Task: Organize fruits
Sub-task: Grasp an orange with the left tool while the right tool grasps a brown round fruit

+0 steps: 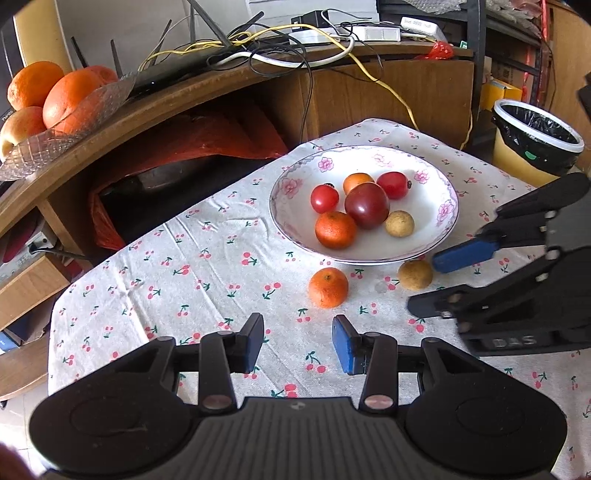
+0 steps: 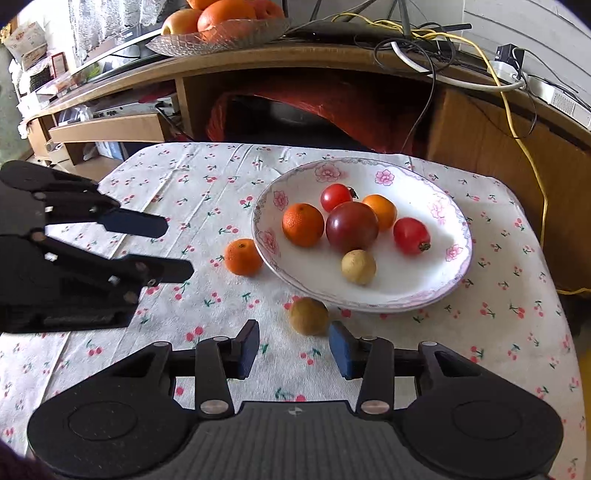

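A white flowered plate [image 1: 436, 192] [image 2: 417, 291] on the cherry-print cloth holds several fruits: a dark red tomato [image 1: 366, 205] [image 2: 351, 226], two small red tomatoes, two oranges and a tan longan [image 1: 399, 223] [image 2: 358, 267]. Outside the plate lie a small orange [image 1: 328, 287] [image 2: 243, 257] and a second tan longan [image 1: 414, 274] [image 2: 308, 316]. My left gripper [image 1: 297, 343] [image 2: 177, 247] is open and empty, just short of the loose orange. My right gripper [image 2: 293, 345] [image 1: 424, 284] is open and empty, with the loose longan just beyond its fingertips.
A wooden desk [image 1: 207, 92] stands behind the table with cables and a glass bowl of large oranges [image 1: 55, 99] [image 2: 221, 22]. A bin with a black liner [image 1: 535, 140] stands at the right. A red bag [image 2: 314, 110] lies under the desk.
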